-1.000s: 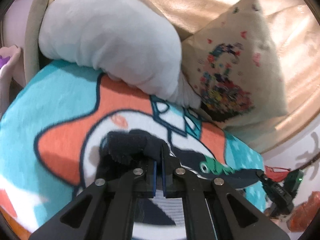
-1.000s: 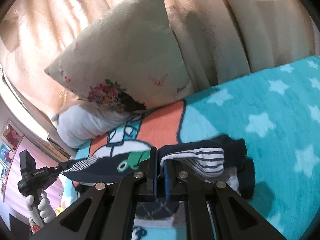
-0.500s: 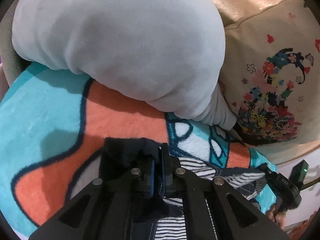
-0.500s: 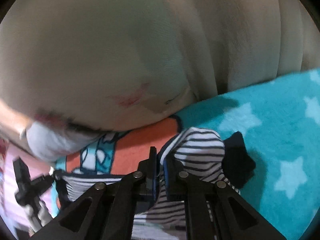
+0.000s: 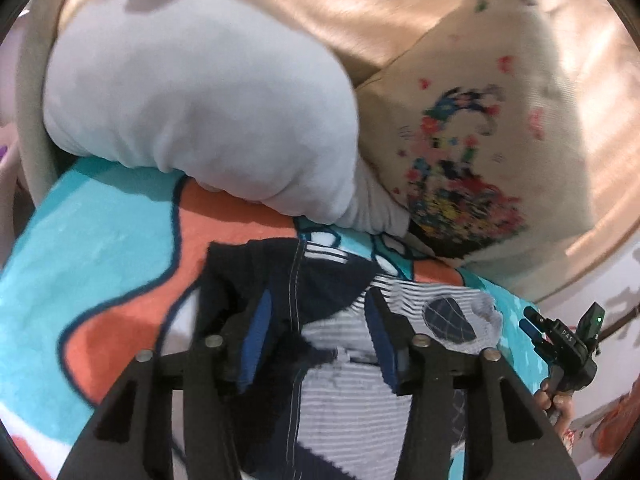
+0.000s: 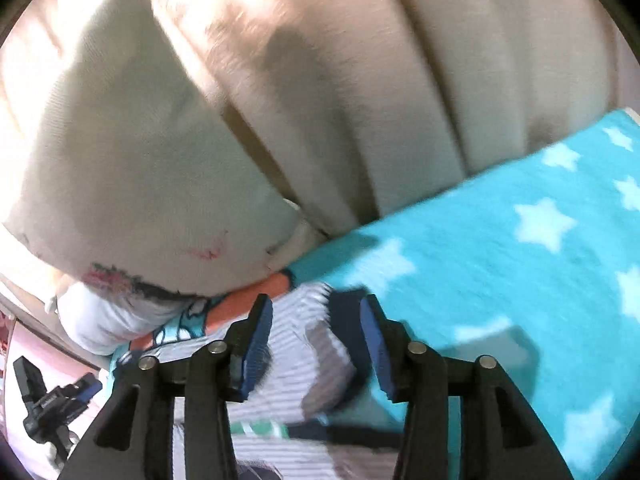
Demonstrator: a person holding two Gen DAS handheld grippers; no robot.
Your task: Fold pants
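The pants [image 5: 340,360] are navy with white-striped panels and lie folded on the teal and orange blanket [image 5: 100,248]. My left gripper [image 5: 320,336] is open, its jaws spread wide over the pants' left end, holding nothing. My right gripper [image 6: 316,344] is open too, jaws apart above the striped right end of the pants [image 6: 296,364]. The right gripper also shows in the left wrist view [image 5: 564,344] at the far right, and the left gripper shows small in the right wrist view [image 6: 52,400].
A big grey plush [image 5: 200,108] and a cream flowered cushion [image 5: 472,152] lie close behind the pants against the beige curtain [image 6: 400,80]. The teal blanket with white stars [image 6: 520,260] spreads to the right.
Both grippers were shut on the pants' ends and carried them toward the pillows. Now both have opened, let go, and pulled back a little; the pants lie on the blanket.
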